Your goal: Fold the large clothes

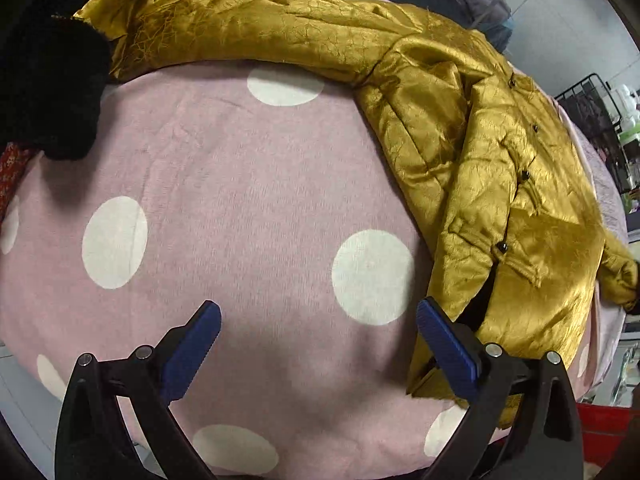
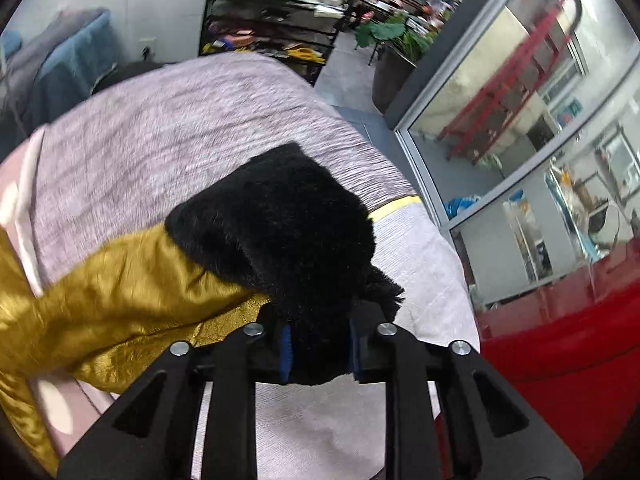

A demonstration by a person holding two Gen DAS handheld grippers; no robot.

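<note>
Left gripper [image 1: 318, 320], nearest in the left wrist view: jaws spread wide, nothing between them, hovering over the pink bedcover with white polka dots [image 1: 224, 184]; its right blue pad sits just at the bottom hem corner of the mustard-gold satin quilted jacket with dark buttons [image 1: 520, 200]. The jacket lies spread front-up on the cover, body from 5 o'clock up toward 2 o'clock, one long sleeve [image 1: 240, 28] running across the top toward 10 o'clock, ending in a black fur cuff [image 1: 52, 92]. Right gripper [image 2: 320, 352]: jaws pinching the other black fur cuff [image 2: 280, 232], blue pads sunk in the pile, gold sleeve trailing away to 8 o'clock over a grey-lilac ribbed blanket [image 2: 180, 128]; this view is motion-blurred, so how deep the bite goes is uncertain. Handling judgement: padded, soft, limp, moderately bulky; satin shell likely slick and prone to slide out of thin pinches, fur cuff gives better purchase. Best holds: cuffs, hem corners, shoulder seams, taking the full padded thickness. Beyond, at 12 to 2 o'clock: black wire shelving [image 2: 272, 12], glass partition [image 2: 520, 120].
</note>
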